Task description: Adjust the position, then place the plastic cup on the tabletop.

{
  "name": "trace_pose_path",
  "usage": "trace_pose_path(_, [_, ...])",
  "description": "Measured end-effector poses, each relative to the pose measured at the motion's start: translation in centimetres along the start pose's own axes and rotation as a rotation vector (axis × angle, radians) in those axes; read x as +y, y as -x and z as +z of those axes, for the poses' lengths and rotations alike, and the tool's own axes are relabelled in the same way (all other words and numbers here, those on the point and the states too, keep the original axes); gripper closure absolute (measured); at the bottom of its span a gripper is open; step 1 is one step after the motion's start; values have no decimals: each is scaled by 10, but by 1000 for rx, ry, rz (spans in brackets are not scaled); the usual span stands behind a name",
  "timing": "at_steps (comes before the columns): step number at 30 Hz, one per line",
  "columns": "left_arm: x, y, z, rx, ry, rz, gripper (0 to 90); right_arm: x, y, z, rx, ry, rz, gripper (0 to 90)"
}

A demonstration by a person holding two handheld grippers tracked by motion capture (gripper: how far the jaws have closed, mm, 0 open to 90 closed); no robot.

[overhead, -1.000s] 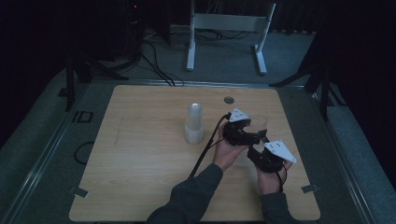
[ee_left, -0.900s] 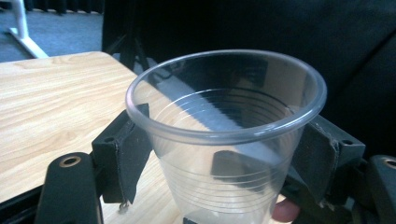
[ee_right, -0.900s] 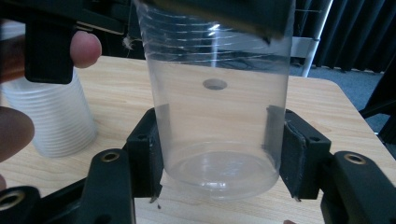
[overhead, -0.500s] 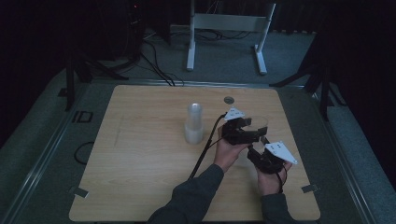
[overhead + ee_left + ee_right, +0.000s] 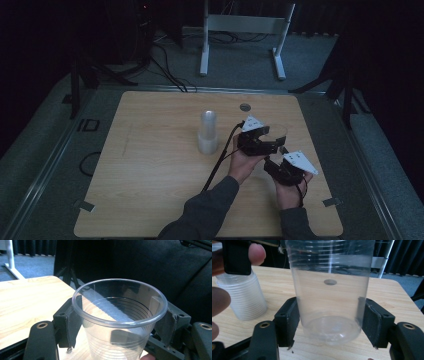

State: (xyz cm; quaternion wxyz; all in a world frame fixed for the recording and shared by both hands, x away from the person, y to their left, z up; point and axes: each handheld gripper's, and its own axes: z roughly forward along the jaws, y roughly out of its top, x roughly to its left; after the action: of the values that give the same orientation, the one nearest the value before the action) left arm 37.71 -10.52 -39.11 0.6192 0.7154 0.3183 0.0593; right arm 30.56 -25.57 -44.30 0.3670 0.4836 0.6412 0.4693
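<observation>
Pale rectangular wooden tabletop with rounded corners, set in a grey frame. Standing on it, just left of the left gripper, a ribbed stack of clear plastic cups, mouth down. Beyond that gripper, a small round grey disc flush in the wood. Close behind the right gripper, at the near edge, a short strip of grey tape

clear cup — rim cut off by the top edge — base visible.
</observation>
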Motion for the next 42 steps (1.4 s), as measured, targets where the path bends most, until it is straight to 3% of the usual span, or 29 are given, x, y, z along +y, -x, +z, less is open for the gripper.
trace_pose_path(23, [-2, -8, -10, 123, 6, 97, 291, -8, 1, -6, -8, -32, -26, 312])
trace_pose_path(31, [-4, -14, -18, 143, 13, 107, 291, -12, 8, -6, -26, -46, -11, 312])
trace_pose_path(42, [-7, -16, -28, 139, 14, 127, 291, -10, 14, -5, -58, -81, 7, 331])
